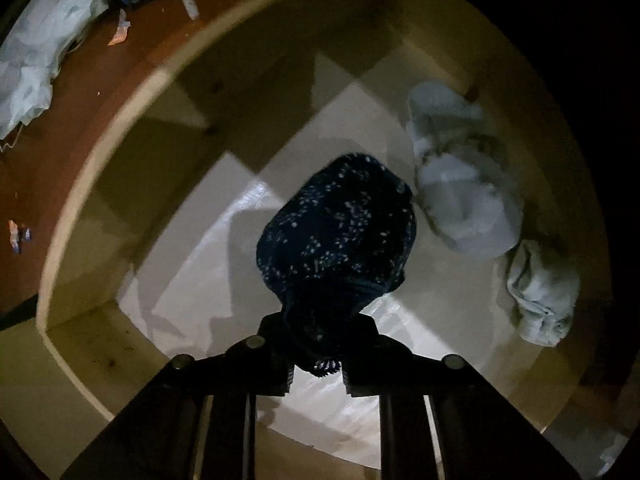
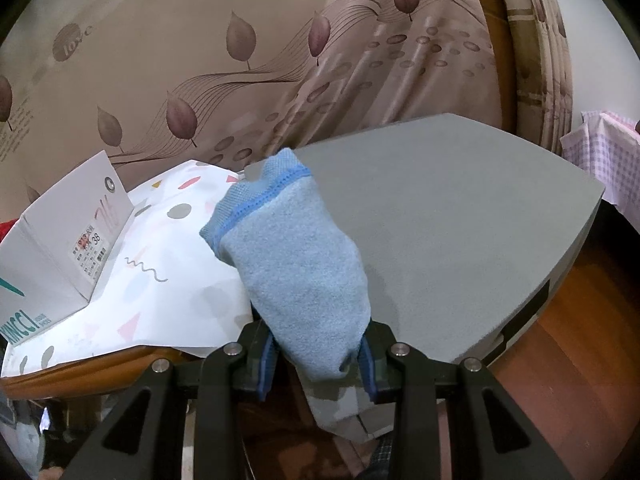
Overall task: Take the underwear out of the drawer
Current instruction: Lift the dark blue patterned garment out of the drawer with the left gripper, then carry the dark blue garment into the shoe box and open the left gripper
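In the left wrist view my left gripper (image 1: 318, 354) is shut on dark navy speckled underwear (image 1: 338, 232), held bunched above the pale floor of the open wooden drawer (image 1: 120, 128). Two light grey-blue garments lie in the drawer at the right, a larger one (image 1: 464, 184) and a smaller one (image 1: 542, 292). In the right wrist view my right gripper (image 2: 320, 354) is shut on a light blue garment with a brighter blue band (image 2: 292, 256), held over the edge of a grey padded surface (image 2: 448, 216).
Red-brown floor with a pale plastic bag (image 1: 36, 60) and paper scraps lies left of the drawer. Beside the grey surface sit a white patterned sheet (image 2: 176, 248), a white shoebox (image 2: 60, 248) and a leaf-print curtain (image 2: 280, 60). Wooden floor (image 2: 560, 352) shows at the right.
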`<action>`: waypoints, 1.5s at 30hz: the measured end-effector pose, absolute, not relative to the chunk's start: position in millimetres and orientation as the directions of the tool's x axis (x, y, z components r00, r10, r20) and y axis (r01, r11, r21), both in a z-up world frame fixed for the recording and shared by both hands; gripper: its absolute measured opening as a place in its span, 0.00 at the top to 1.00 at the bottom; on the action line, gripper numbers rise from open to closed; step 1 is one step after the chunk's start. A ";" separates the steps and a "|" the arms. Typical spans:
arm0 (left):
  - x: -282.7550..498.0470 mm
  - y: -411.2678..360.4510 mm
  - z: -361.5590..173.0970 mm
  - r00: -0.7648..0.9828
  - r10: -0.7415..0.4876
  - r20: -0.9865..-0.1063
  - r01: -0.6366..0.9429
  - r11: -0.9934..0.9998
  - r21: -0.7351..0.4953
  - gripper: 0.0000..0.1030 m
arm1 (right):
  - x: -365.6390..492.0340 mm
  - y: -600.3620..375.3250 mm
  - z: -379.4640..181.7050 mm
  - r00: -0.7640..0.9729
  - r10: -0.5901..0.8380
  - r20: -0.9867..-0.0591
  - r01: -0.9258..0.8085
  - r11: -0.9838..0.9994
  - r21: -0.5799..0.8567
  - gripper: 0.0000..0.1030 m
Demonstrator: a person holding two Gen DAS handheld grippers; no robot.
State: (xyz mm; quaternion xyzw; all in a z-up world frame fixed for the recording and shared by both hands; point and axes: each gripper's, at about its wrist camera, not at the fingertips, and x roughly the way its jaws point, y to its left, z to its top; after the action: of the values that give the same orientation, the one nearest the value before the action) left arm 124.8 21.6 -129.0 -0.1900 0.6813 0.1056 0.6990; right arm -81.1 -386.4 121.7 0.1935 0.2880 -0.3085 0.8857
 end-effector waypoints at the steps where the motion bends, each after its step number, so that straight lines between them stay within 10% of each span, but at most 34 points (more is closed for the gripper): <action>1: 123.2 23.2 -125.1 0.060 -0.111 -0.992 -0.397 0.909 -0.125 0.87 | -80.9 -386.4 121.5 0.644 -0.433 -0.630 0.657 0.735 0.167 0.67; 22: 44.4 9.2 -23.3 0.304 -0.083 -0.949 -0.024 0.995 -0.095 0.88 | -75.3 -373.1 124.5 0.627 -0.483 -0.611 0.652 0.754 0.073 0.67; 45: 25.9 48.9 146.0 0.700 -0.098 -0.707 0.231 0.968 0.095 0.88 | -74.6 -373.0 122.7 0.590 -0.525 -0.614 0.683 0.729 0.033 0.67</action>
State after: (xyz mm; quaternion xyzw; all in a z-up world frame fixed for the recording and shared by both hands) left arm 25.9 48.9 146.0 0.0887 0.3767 -0.0896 0.9177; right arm -74.6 -372.9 122.7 0.1339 0.2960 -0.3426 0.8815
